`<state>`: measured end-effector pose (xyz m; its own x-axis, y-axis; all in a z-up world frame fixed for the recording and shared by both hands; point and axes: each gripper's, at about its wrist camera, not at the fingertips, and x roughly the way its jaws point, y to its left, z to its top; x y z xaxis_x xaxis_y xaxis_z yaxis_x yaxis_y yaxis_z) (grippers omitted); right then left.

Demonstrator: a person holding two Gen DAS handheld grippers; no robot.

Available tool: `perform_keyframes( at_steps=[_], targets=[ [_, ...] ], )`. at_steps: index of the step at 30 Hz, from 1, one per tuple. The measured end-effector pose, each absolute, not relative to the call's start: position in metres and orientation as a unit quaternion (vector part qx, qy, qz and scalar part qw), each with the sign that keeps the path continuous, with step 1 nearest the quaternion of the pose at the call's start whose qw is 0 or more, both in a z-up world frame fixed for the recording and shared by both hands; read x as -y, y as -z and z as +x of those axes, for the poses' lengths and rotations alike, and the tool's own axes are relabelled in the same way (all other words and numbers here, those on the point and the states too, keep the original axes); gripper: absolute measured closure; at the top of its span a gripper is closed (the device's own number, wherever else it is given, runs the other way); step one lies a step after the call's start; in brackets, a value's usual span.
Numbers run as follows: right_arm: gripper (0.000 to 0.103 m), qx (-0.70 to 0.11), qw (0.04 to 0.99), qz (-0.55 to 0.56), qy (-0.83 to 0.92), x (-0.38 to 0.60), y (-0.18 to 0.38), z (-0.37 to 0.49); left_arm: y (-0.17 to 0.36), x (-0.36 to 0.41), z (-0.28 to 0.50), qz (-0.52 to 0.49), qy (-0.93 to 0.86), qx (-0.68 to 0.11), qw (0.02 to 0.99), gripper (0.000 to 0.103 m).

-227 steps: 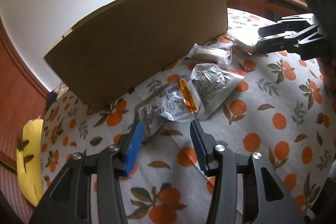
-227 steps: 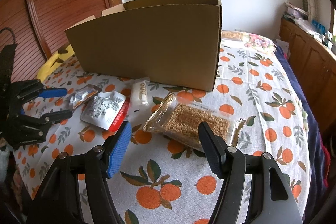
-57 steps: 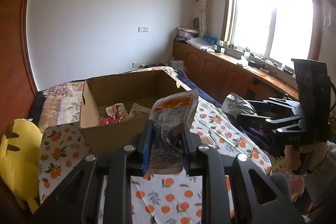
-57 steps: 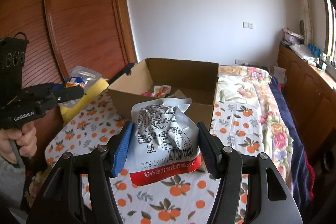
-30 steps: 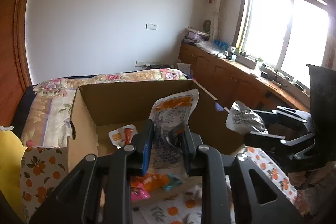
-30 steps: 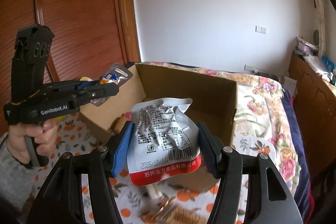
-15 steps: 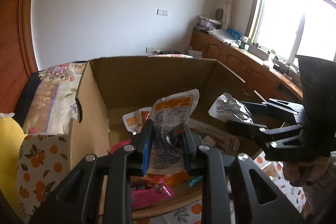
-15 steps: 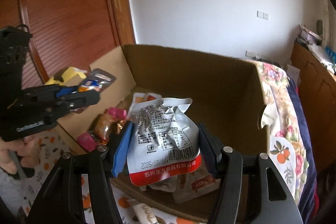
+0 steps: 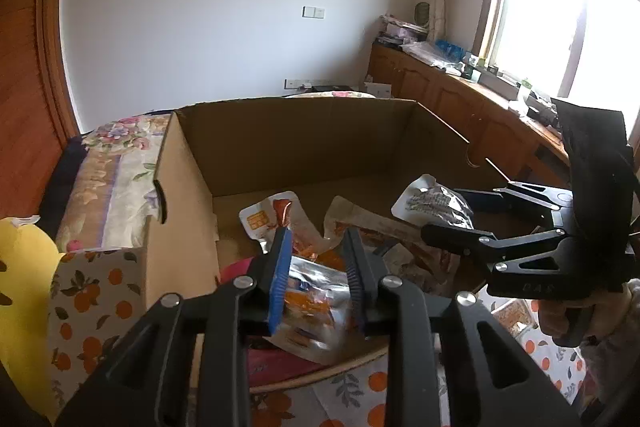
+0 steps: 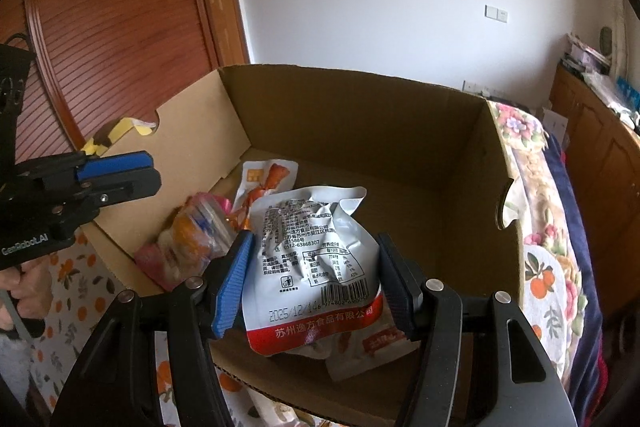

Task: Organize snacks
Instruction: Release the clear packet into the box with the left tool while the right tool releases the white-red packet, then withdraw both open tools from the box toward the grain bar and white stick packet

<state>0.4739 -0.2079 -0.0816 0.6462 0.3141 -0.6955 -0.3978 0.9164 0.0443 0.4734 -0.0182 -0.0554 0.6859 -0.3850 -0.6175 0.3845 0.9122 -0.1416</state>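
1. Gripping a silver packet (image 10: 316, 259) by its 2 side edges, the right gripper (image 10: 316, 279) holds it upright over the near part of the cardboard box (image 10: 360, 115); a red band runs along the packet's bottom.
2. Below the left gripper (image 9: 318, 267), an orange and silver pouch (image 9: 308, 303) lies loose in the box's near left corner; the jaws are opening and their blue pads (image 9: 280, 279) no longer press it.
3. Further in, on the box floor, lie a white sachet with an orange picture (image 9: 268, 215), a pink wrapper (image 10: 168, 259) and other flat packets (image 9: 400, 239).
4. Under the box, a cloth printed with oranges (image 9: 88, 299) covers the surface, and a yellow cushion (image 9: 24, 291) sits at its left edge.
5. Beyond the box stand wooden cabinets (image 9: 448, 99) below a bright window (image 9: 560, 27).
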Motion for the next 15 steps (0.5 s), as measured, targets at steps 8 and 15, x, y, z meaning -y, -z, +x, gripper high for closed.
perform_keyframes(
  at_steps=[8,15],
  targets=[
    [0.036,-0.368,0.907,-0.053,-0.200,0.206,0.079,0.469,0.049,0.011,0.448,-0.001,0.209,-0.327,0.922,0.067],
    [0.036,-0.337,0.917,-0.050,-0.207,0.216,0.055,0.441,0.040,0.020,0.419,0.004,0.222,-0.317,0.922,0.066]
  ],
)
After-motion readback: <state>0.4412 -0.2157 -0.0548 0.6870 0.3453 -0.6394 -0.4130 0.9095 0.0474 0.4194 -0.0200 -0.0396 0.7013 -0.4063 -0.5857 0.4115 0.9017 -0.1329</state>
